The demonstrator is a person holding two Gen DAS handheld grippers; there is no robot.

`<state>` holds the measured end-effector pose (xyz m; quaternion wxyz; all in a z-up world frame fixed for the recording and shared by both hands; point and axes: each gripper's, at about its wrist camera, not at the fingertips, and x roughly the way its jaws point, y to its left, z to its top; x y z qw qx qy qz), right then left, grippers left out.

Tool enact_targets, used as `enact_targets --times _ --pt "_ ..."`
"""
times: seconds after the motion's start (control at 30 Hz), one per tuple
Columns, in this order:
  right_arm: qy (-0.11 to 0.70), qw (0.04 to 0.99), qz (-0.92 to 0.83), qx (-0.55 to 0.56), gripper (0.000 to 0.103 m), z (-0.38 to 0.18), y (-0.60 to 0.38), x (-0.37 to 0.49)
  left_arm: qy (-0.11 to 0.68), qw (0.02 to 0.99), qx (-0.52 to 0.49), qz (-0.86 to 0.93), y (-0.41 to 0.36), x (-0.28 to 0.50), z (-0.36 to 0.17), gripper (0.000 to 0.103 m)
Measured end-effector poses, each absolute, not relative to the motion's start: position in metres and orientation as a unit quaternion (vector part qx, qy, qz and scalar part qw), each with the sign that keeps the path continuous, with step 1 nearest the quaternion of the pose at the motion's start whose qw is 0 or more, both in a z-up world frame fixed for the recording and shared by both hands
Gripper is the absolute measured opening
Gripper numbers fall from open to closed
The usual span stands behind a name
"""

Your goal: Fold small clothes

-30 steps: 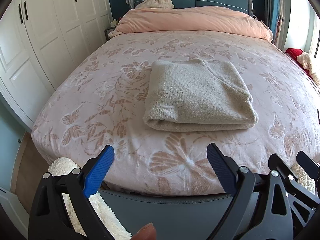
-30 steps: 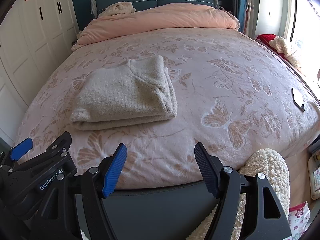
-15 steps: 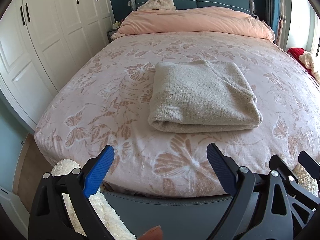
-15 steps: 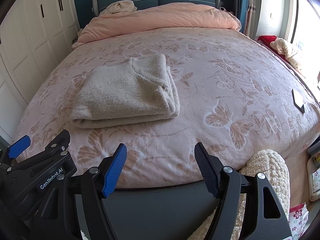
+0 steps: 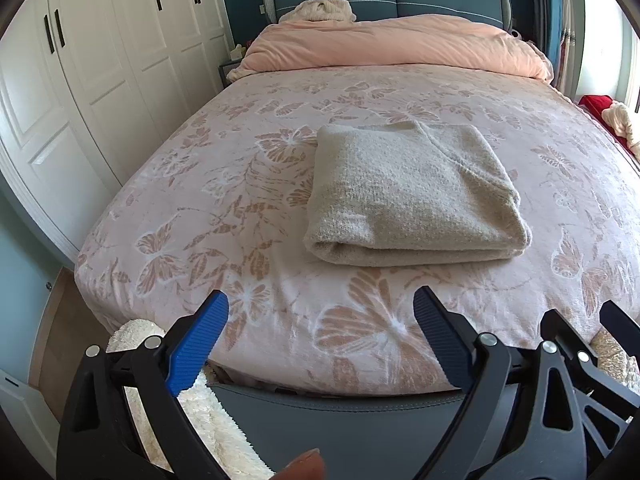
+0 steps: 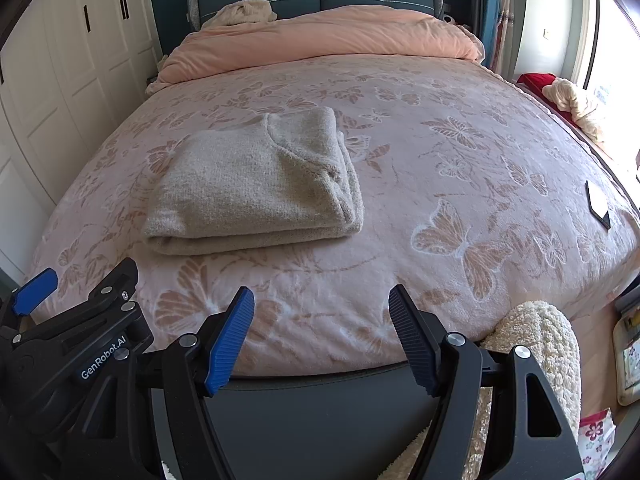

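A beige knitted sweater (image 5: 408, 196) lies folded into a thick rectangle on the pink butterfly bedspread (image 5: 240, 184); it also shows in the right wrist view (image 6: 256, 184). My left gripper (image 5: 320, 312) is open and empty, held over the foot edge of the bed, short of the sweater. My right gripper (image 6: 322, 308) is open and empty, also at the foot edge, with the sweater ahead to its left. The left gripper's body (image 6: 72, 344) shows at the left of the right wrist view.
A peach duvet (image 5: 400, 48) is bunched at the headboard. White wardrobes (image 5: 80, 80) stand left of the bed. A dark phone-like slab (image 6: 598, 204) lies near the bed's right edge. A fluffy cream rug (image 6: 536, 344) lies by the foot.
Both grippers have drifted slightly forward and tilted up, so the sweater sits a bit lower and closer in view. Both stay open. The sweater has not moved.
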<state>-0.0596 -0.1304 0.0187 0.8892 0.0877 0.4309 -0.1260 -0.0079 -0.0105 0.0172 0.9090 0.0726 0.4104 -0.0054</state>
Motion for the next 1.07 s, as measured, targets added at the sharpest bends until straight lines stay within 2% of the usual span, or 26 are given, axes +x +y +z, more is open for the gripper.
enact_targets --times 0.77,1.07 --pt "0.431 0.889 -0.13 0.086 0.069 0.0191 -0.1307 -0.058 0.404 0.912 0.07 -0.001 -0.0101 -0.0083 0.0186 0.091" --pt "0.433 0.888 -0.131 0.086 0.066 0.0182 -0.1296 -0.0594 0.403 0.912 0.074 -0.001 -0.0134 -0.0109 0.0163 0.088"
